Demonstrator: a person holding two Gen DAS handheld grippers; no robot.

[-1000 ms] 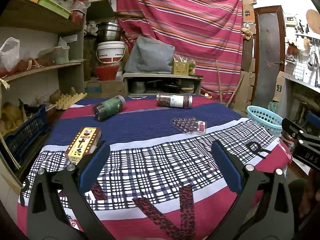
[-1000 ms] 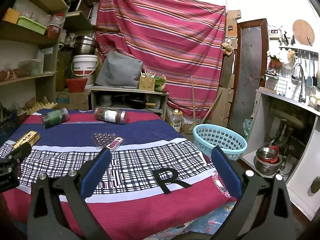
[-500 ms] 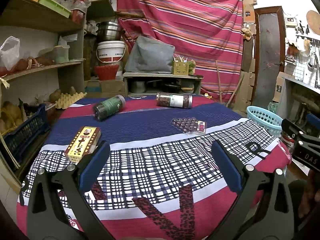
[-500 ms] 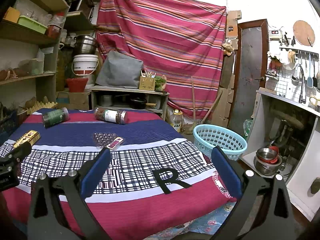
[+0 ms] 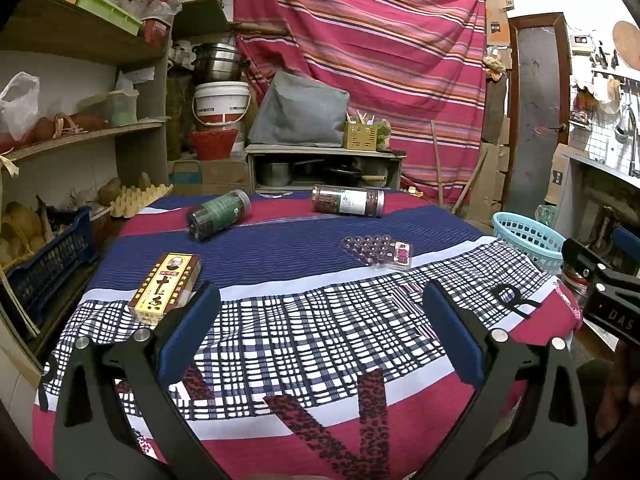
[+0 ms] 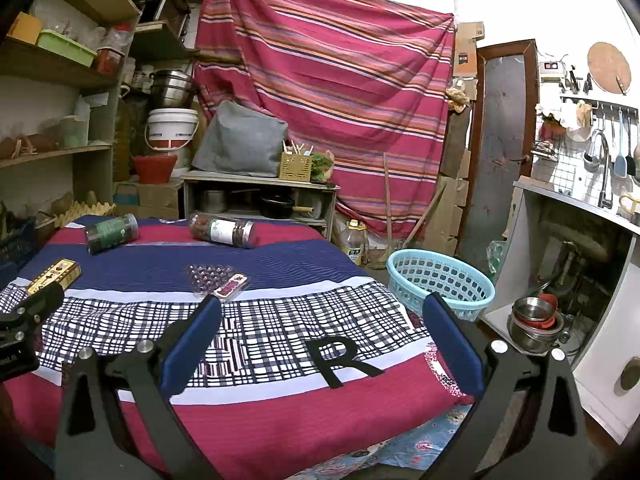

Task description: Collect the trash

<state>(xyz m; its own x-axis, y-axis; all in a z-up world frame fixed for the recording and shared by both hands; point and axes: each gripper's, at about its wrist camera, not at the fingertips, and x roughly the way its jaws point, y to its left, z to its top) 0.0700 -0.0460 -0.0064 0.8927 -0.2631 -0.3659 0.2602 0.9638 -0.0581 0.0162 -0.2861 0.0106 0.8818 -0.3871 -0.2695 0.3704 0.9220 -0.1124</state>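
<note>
My left gripper point(image 5: 320, 300): spread wide with nothing between my blue pads; I hover over the near, checked part of the tablecloth point(image 5: 320, 328)
My right gripper point(image 6: 320, 312): likewise wide open and empty; I hang over the near right corner of the table, above the black letter R point(image 6: 344, 360) on the cloth
Yellow box point(image 5: 166, 282): lies flat just beyond my left gripper's left finger, its near end almost at the pad tip; long and narrow, yellow face with dark characters, a red end with a small portrait; in the right wrist view it sits far left point(image 6: 54, 276), just past the tip of my other gripper
Blister tray point(image 5: 376, 250): ahead of my left gripper and a little right of centre, well apart from my pads; clear plastic with rows of round purple cells and a small pink label at its near right corner; for my right gripper it lies just past the left pad point(image 6: 216, 280)
Green-label jar point(image 5: 218, 216): on its side at the far left of the table, dark contents, lid end pointing towards me
White-label jar point(image 5: 348, 200): on its side at the far edge, reddish-brown contents, well apart from both my grippers
Basket point(image 6: 440, 284): pale blue, perforated, empty as far as I can see; stands off the table's right edge, just beyond my right gripper's right pad
</note>
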